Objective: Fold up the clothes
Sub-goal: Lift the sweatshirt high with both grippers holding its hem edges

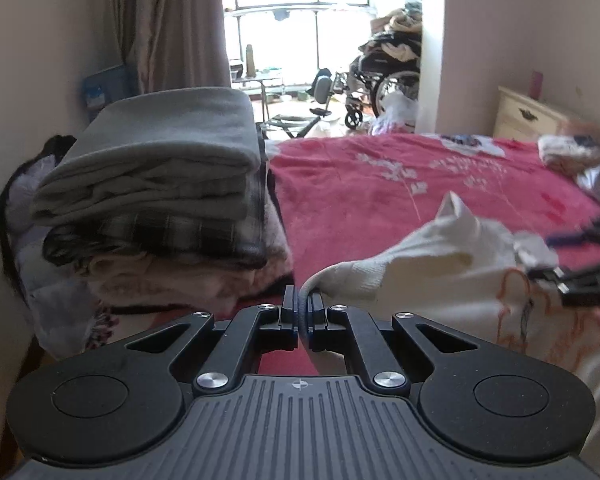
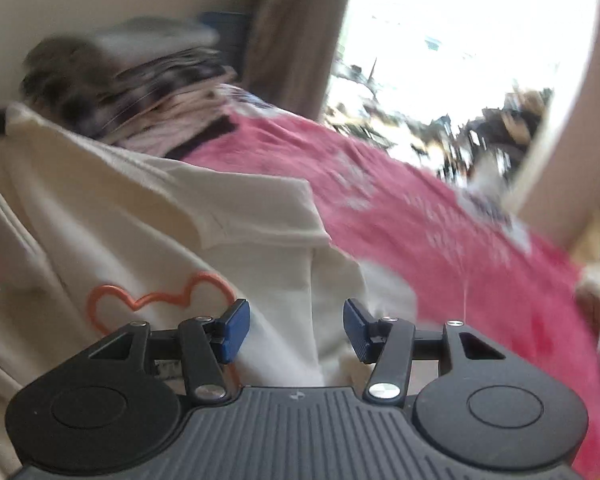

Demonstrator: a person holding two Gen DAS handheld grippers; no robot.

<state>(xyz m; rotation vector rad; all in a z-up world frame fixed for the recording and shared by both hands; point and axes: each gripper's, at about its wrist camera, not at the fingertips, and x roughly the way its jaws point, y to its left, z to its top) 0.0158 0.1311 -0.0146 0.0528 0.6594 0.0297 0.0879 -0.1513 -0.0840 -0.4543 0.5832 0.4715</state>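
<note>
From the left wrist, the left gripper [image 1: 303, 312] has its fingers [image 1: 290, 304] pressed together on a pinch of white cloth, an edge of the white shirt [image 1: 432, 276]. The shirt runs from that pinch away to the right across the red bedspread [image 1: 360, 188], so its long axis lies roughly left to right in this view, with one pointed corner sticking up toward the far side of the bed. An orange outline print shows on the part nearest the right edge. The right gripper [image 1: 580, 276] is at that end, blurred, a dark shape over the shirt. To the left of the bedspread stands a stack of folded blankets [image 1: 156, 176], a grey one on top and a dark checked one under it. Beyond the bed are a brown curtain [image 1: 172, 28], a bright window, a wheelchair [image 1: 376, 80] and a pale dresser [image 1: 528, 116] against the right wall.

From the right wrist, the picture is smeared. The right gripper [image 2: 296, 326] has its blue-padded fingers [image 2: 236, 328] standing well apart, with nothing pinched; the shirt [image 2: 172, 220] lies under and between them but the pads do not press on it. The shirt fills the left and lower middle, and a short sleeve points out to the right toward the bedspread [image 2: 440, 232]. The orange outline print [image 2: 160, 300] sits just above the left finger. The stack of blankets [image 2: 132, 80] is blurred at the upper left and the curtain [image 2: 296, 32] hangs behind it.
</note>
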